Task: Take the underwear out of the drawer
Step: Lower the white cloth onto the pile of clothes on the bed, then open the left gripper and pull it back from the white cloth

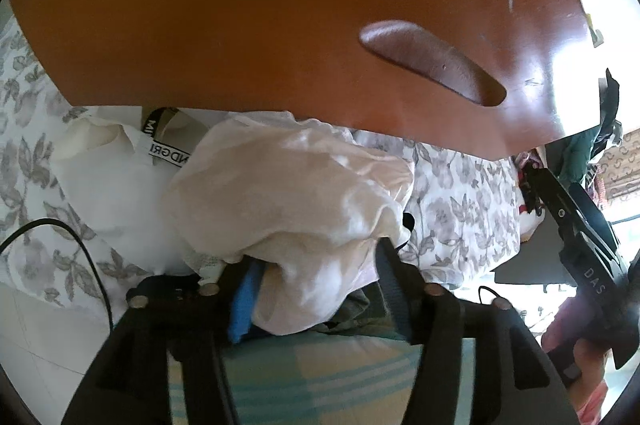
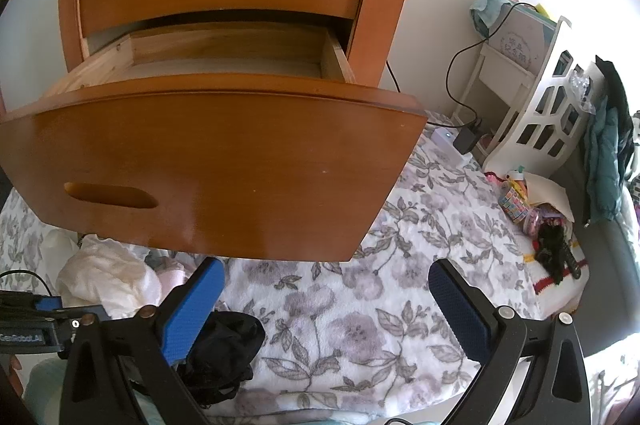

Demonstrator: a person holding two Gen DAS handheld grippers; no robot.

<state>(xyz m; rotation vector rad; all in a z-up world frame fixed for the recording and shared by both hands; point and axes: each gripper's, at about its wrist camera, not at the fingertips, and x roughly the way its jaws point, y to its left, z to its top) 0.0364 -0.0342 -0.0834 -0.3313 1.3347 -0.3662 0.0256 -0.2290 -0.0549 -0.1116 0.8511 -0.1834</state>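
A crumpled cream underwear (image 1: 288,185) lies on the floral blanket below the drawer front (image 1: 280,25). It sits between the fingers of my left gripper (image 1: 318,289), whose jaws stand apart around the cloth without squeezing it. The same cream piece (image 2: 108,277) shows at the lower left of the right wrist view, next to the left gripper's body (image 2: 52,309). A black underwear (image 2: 224,349) lies on the blanket beside my right gripper's left finger. My right gripper (image 2: 324,271) is wide open with nothing in it. The pulled-out drawer (image 2: 224,161) shows a bare wooden inside.
A white garment with a black lettered band (image 1: 120,177) lies left of the cream piece, and a black cable (image 1: 80,253) crosses it. The floral blanket (image 2: 360,305) runs right to a white shelf (image 2: 540,105), a charger (image 2: 466,141), a toy pile (image 2: 532,201) and a teal jacket (image 2: 604,153).
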